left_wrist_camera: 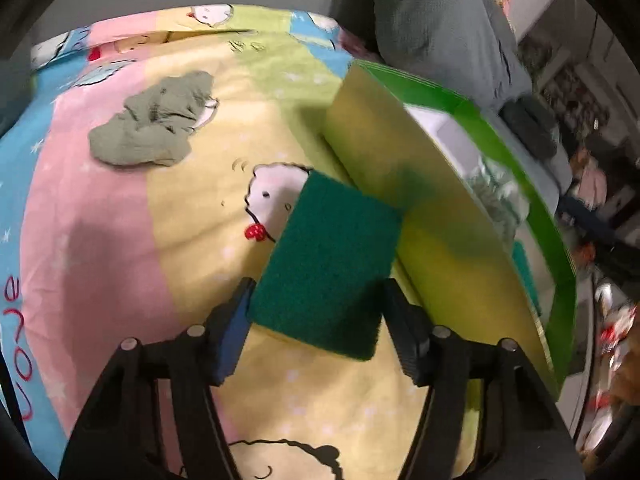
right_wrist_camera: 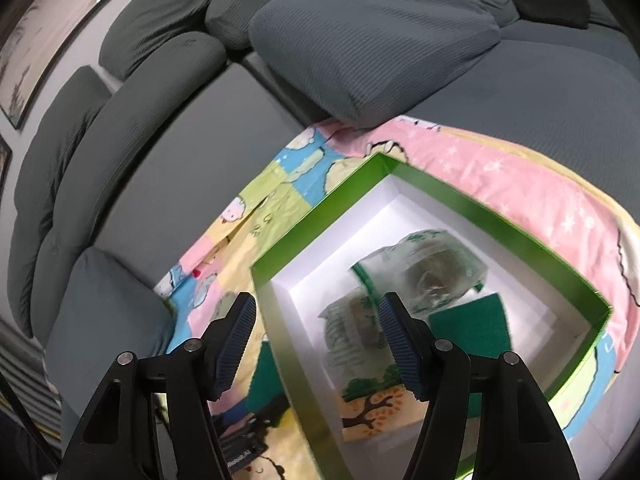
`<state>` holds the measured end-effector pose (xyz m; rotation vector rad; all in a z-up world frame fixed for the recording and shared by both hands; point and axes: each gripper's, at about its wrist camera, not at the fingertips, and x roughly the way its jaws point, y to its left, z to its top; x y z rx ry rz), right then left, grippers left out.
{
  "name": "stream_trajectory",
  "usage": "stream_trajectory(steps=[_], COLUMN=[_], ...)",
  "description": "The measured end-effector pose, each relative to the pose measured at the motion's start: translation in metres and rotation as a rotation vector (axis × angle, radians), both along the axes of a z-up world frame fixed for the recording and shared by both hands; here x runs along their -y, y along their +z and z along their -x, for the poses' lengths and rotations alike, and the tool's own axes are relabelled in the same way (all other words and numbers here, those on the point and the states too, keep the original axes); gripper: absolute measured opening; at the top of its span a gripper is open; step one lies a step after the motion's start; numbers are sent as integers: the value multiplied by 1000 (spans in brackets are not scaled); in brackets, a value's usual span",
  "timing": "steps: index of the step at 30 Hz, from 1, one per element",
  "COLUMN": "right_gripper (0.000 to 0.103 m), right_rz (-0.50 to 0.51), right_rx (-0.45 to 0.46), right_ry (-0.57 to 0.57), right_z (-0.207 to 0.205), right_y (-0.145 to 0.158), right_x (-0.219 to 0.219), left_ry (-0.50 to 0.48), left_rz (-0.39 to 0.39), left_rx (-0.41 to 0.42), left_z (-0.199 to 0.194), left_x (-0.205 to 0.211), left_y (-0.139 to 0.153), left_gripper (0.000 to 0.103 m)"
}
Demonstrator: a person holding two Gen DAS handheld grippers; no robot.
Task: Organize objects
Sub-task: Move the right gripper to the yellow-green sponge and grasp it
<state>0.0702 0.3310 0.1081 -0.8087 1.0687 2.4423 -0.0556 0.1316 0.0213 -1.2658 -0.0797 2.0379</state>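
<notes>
Left wrist view: the left gripper straddles the near end of a green sponge lying on the patterned sheet, just beside the outer wall of the green box. The left pad sits at the sponge's edge; the right pad looks a shade clear, though blur makes contact hard to call. I read it as jaws half-wide around the sponge, not yet clamped. A crumpled grey-green cloth lies well apart on the sheet.

To do well: centre the sponge between the pads, close until it gives slightly, lift clear of the wall before moving over the box.

Right wrist view: the right gripper hangs open and empty over the box rim. Inside are clear plastic packets and a second sponge. Keep this hand out of the drop path.
</notes>
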Motion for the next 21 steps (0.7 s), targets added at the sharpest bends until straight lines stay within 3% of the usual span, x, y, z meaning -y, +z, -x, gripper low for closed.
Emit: stream_trajectory(steps=[2, 6, 11, 15, 21], right_gripper=[66, 66, 66, 66, 66], right_rz=[1, 24, 77, 59, 62], right_rx=[-8, -41, -33, 25, 215], right_ry=[29, 119, 290, 447, 519], right_z=[6, 23, 65, 103, 142], right_y=[1, 2, -5, -17, -62], right_x=[5, 20, 59, 108, 148], left_ry=[39, 131, 264, 363, 405], left_rz=[-28, -4, -17, 14, -62], left_rx=[16, -4, 8, 29, 113], left_z=[0, -1, -6, -5, 2], left_x=[9, 38, 84, 109, 122], left_y=[0, 7, 12, 7, 0], left_gripper=[59, 58, 59, 60, 64])
